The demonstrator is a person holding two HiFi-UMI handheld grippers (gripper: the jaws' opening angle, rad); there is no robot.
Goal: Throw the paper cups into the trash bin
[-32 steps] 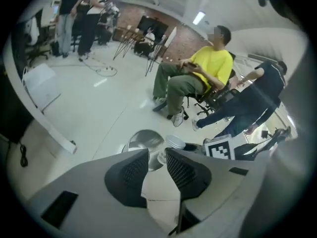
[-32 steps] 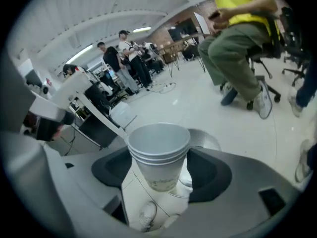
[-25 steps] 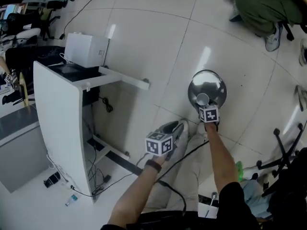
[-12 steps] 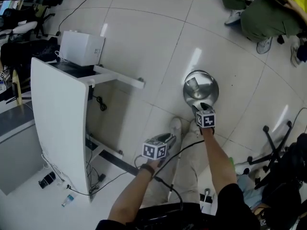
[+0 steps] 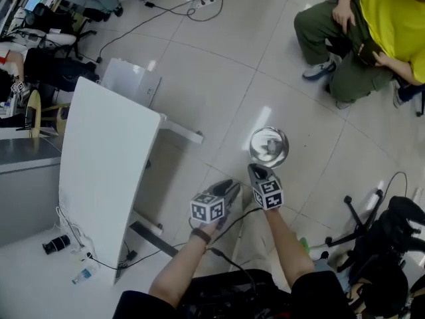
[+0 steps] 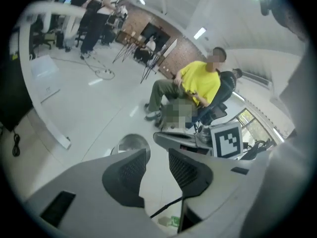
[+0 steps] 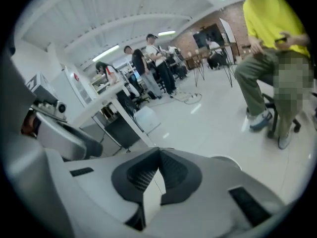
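Trash bin (image 5: 252,149): stands on the floor, mouth up, so cups fall in.
Right gripper (image 5: 256,172): squeezed together on nothing, near the bin.
Left gripper (image 5: 229,189): spread apart, empty, waiting.
Paper cup (image 5: 271,145): maybe that pale shape inside the bin.

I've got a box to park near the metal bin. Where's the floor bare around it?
Bare tiles lie between the trash bin and the white table, and beyond the bin toward the seated person. It is crowded at the chair base on the right and at the cables by the table's foot.
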